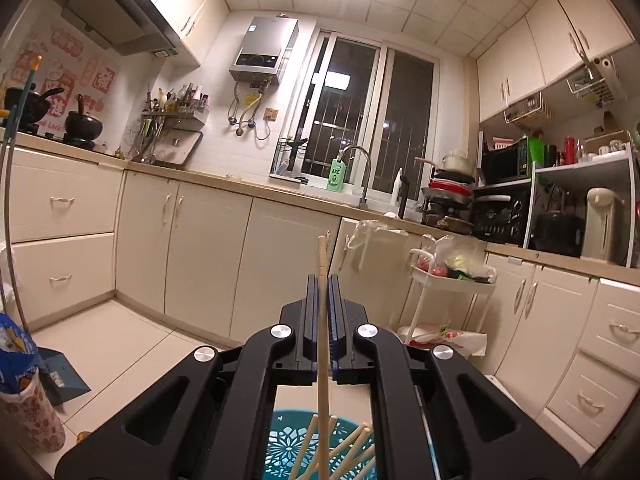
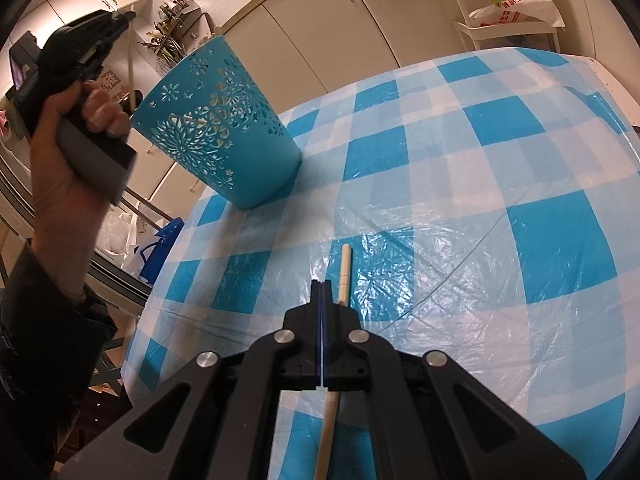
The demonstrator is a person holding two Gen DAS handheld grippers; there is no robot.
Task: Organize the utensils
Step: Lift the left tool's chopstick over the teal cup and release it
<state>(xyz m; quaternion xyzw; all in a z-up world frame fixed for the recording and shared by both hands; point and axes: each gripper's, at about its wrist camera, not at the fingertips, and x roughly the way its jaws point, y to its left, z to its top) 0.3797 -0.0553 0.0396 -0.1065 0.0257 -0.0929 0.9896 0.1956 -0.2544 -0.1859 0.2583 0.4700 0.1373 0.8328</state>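
Note:
My left gripper (image 1: 323,280) is shut on a pale wooden chopstick (image 1: 322,320) and holds it upright above a teal cut-out basket (image 1: 288,440) that has several chopsticks in it. In the right wrist view the same left gripper (image 2: 124,18) is above the basket's rim (image 2: 208,120), with the chopstick (image 2: 130,76) pointing down into it. My right gripper (image 2: 322,282) is shut and empty, low over the table. Another chopstick (image 2: 344,272) lies on the tablecloth just right of and under its fingers.
The round table has a blue-and-white checked plastic cloth (image 2: 460,208); the basket stands near its far left edge. Kitchen cabinets (image 1: 200,248), a white trolley (image 1: 444,280) and a floor with bags (image 1: 24,360) surround the table.

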